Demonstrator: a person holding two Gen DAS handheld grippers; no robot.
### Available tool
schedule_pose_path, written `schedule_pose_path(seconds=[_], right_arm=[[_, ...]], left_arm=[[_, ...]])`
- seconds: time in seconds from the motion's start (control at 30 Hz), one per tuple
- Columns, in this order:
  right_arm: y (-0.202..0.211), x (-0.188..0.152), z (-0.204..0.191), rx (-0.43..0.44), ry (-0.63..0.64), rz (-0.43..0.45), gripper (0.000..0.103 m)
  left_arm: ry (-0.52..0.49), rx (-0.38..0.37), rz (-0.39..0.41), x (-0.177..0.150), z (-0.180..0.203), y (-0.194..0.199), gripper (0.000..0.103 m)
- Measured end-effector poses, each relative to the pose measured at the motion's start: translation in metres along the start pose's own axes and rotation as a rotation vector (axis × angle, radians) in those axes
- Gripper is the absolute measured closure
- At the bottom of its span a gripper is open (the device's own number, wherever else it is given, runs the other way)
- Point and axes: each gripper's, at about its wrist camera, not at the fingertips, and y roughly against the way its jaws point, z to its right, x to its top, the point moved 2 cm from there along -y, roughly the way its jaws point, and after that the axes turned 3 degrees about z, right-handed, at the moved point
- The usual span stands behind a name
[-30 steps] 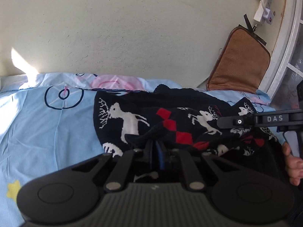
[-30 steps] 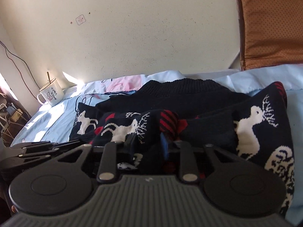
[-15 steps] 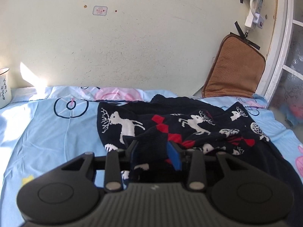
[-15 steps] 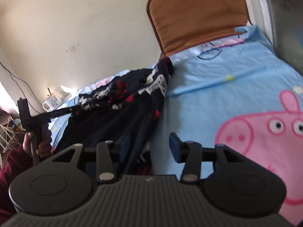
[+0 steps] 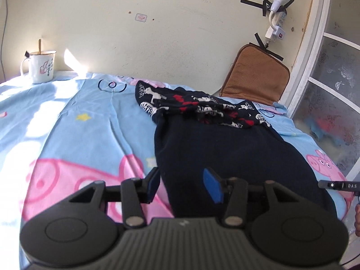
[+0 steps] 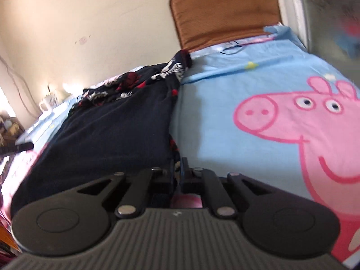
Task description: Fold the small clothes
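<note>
- Left wrist view: the dark sweater [image 5: 225,148] is laid out flat along the blue cartoon bedsheet [image 5: 78,121], with its reindeer-patterned sleeves bunched across the far end, presumably already folded inward so that the body can be doubled over them.
- The left gripper [image 5: 183,185] is held low over the sweater's near left edge. Its jaws stand apart and have just been opening; the hem lies between the blue pads, but no pad is seen pressing on it, so nothing is gripped yet.
- A mug [image 5: 41,66] is kept well apart at the far corner, clear of the folding area, and a brown cushion [image 5: 256,74] is propped against the wall.
- Right wrist view: the right gripper [image 6: 177,171] is set at the sweater's [image 6: 117,130] near right edge. Its jaws have just been closing and are now clamped together on the hem, probably to lift that corner for the next fold.
- The picture is blurred, so how deeply the fabric is pinched cannot be told.
</note>
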Motion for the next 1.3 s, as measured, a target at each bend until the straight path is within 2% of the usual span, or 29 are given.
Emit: schedule_pose_path(seconds=[0.1,0.23,0.33,0.37,0.4,0.43,0.47,0.5,0.53,0.57,0.63,0.73,0.8,0.83,0.87,0.9,0.93,0.97,1.03,1.17,1.23,1.3], right_arm=[[0.007,-0.005,0.006,0.010,-0.042,-0.006,0.100],[0.027,-0.006,-0.001,0.123,-0.068,0.002,0.090],[0.037,-0.008,-0.013,0.153,-0.025,-0.004,0.045],[0.037,-0.011,-0.019,0.149,0.008,-0.005,0.044],[0.034,-0.014,-0.023,0.142,0.032,-0.016,0.045],[0.029,-0.019,-0.028,0.139,0.054,-0.042,0.051],[0.023,-0.025,-0.031,0.144,0.064,-0.076,0.082],[0.019,-0.029,-0.034,0.149,0.063,-0.096,0.097],[0.021,-0.031,-0.035,0.158,0.059,-0.082,0.096],[0.027,-0.028,-0.032,0.165,0.045,-0.068,0.096],[0.045,-0.018,-0.015,0.145,-0.027,-0.007,0.096],[0.063,-0.013,0.020,0.112,-0.144,0.012,0.097],[0.061,-0.020,0.022,0.104,-0.153,-0.019,0.097],[0.056,-0.024,0.018,0.116,-0.139,-0.044,0.096],[0.053,-0.027,0.013,0.126,-0.124,-0.055,0.096],[0.050,-0.028,0.011,0.137,-0.111,-0.063,0.096],[0.048,-0.029,0.009,0.146,-0.110,-0.071,0.096],[0.047,-0.029,0.011,0.159,-0.121,-0.084,0.092],[0.047,-0.028,0.015,0.180,-0.141,-0.110,0.090],[0.051,-0.030,0.016,0.255,-0.162,-0.145,0.068],[0.051,-0.032,0.011,0.271,-0.133,-0.148,0.068],[0.050,-0.034,0.005,0.279,-0.102,-0.155,0.080]], left_arm=[[0.064,-0.002,-0.028,-0.013,-0.007,0.013,0.054],[0.115,-0.025,-0.076,-0.026,-0.009,0.025,0.051],[0.132,-0.078,-0.106,-0.036,0.000,0.032,0.048],[0.129,-0.095,-0.119,-0.039,0.005,0.033,0.048],[0.124,-0.110,-0.137,-0.043,0.010,0.033,0.047],[0.116,-0.116,-0.147,-0.048,0.016,0.033,0.047],[0.094,-0.105,-0.135,-0.051,0.022,0.035,0.047],[0.068,-0.104,-0.137,-0.054,0.030,0.035,0.050],[0.044,-0.095,-0.134,-0.055,0.036,0.035,0.056],[0.029,-0.097,-0.150,-0.056,0.041,0.033,0.082],[0.002,-0.078,-0.155,-0.056,0.048,0.034,0.089],[-0.010,-0.117,-0.142,-0.053,0.054,0.043,0.089],[-0.015,-0.114,-0.148,-0.052,0.057,0.046,0.082],[-0.012,-0.103,-0.153,-0.052,0.057,0.046,0.081],[-0.005,-0.092,-0.161,-0.053,0.055,0.045,0.070],[0.010,-0.084,-0.171,-0.053,0.052,0.045,0.052],[0.030,-0.077,-0.176,-0.054,0.049,0.046,0.044],[0.048,-0.077,-0.182,-0.055,0.047,0.046,0.040],[0.090,-0.096,-0.192,-0.057,0.041,0.048,0.040],[0.141,-0.147,-0.201,-0.060,0.039,0.049,0.037],[0.134,-0.166,-0.206,-0.061,0.045,0.046,0.045],[0.102,-0.173,-0.231,-0.064,0.053,0.041,0.090]])
